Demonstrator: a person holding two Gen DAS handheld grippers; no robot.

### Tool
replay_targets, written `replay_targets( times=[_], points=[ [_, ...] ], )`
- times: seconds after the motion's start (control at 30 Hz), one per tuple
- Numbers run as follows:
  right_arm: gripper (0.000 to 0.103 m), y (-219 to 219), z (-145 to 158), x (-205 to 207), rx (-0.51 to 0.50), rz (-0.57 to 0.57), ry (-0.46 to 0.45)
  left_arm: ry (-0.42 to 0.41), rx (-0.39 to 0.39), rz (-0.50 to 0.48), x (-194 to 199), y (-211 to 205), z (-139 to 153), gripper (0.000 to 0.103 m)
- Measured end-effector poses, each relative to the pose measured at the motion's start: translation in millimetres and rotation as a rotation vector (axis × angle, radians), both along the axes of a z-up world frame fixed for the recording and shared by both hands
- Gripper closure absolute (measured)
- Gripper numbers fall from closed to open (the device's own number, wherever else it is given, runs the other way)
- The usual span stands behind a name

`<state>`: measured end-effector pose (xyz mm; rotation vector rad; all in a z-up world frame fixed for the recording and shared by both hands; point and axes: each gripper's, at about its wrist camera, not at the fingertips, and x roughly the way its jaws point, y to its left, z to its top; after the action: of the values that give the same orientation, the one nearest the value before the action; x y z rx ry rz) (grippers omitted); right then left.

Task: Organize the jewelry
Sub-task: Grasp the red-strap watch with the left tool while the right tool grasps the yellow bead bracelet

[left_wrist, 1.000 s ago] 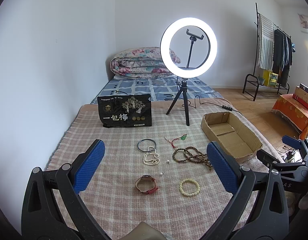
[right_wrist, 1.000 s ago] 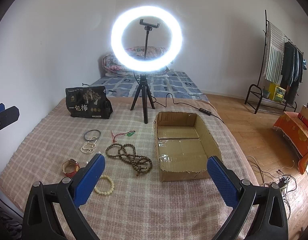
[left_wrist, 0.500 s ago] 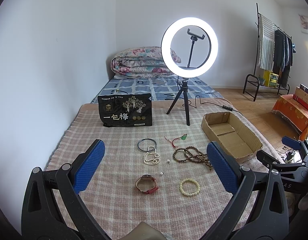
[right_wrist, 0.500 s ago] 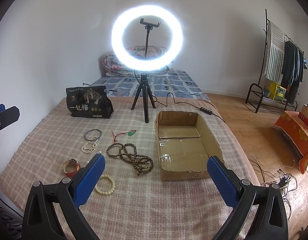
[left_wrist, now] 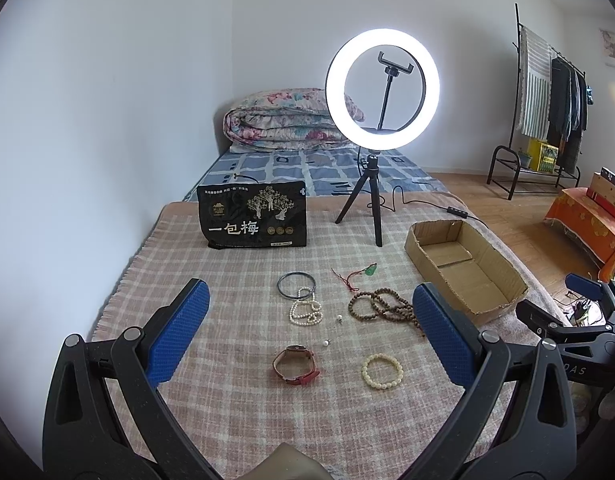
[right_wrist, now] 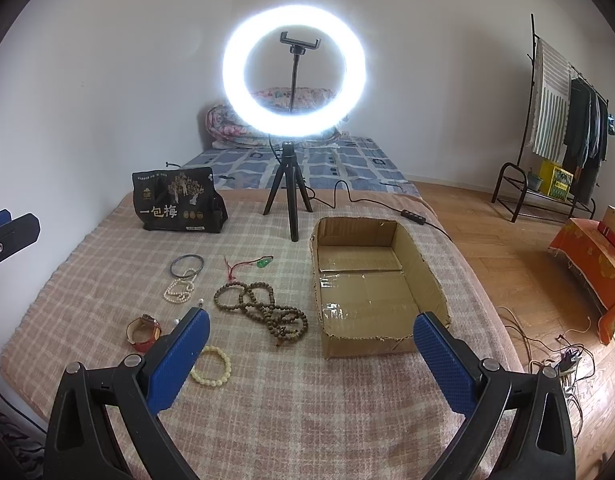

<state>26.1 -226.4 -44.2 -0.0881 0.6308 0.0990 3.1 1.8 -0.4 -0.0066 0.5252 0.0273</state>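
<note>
Left wrist view: almost nothing has changed over the last second, so sorting has not begun; the left gripper (left_wrist: 309,338) hangs spread wide and empty above the centre-frame jewelry: one watch (left_wrist: 295,368), one cream bracelet (left_wrist: 381,372), one pearl strand (left_wrist: 305,312)

Right wrist view: the right gripper (right_wrist: 307,354) likewise gapes empty, one brown bead string (right_wrist: 263,312) left of centre beside one empty cardboard box (right_wrist: 371,276)

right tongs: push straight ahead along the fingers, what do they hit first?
Probably the cardboard box: the right tongs, open, point over the plaid blanket toward its near wall. Depth is unclear; a lower line would meet the blanket first.
</note>
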Motion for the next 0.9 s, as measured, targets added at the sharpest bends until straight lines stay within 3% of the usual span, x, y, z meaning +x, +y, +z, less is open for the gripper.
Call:
replay_targets(
  times=[0.57,0.8,0.9],
  points=[
    [0.000,19.0,-23.5,15.7,-0.041,0.052,0.082,0.111,0.022,0.090,34.4,30.1,-35.7,0.000],
    [0.001,37.2,-46.8,28.5,-0.081,0.126,0.136,0.229,-0.007,0.124,60.5,49.9,-65.8,0.000],
    [0.005,45.7,-60.2,36.8,-0.093,0.165,0.187,0.297,-0.027,0.141,74.6,59.8,-85.9,0.012]
  ],
)
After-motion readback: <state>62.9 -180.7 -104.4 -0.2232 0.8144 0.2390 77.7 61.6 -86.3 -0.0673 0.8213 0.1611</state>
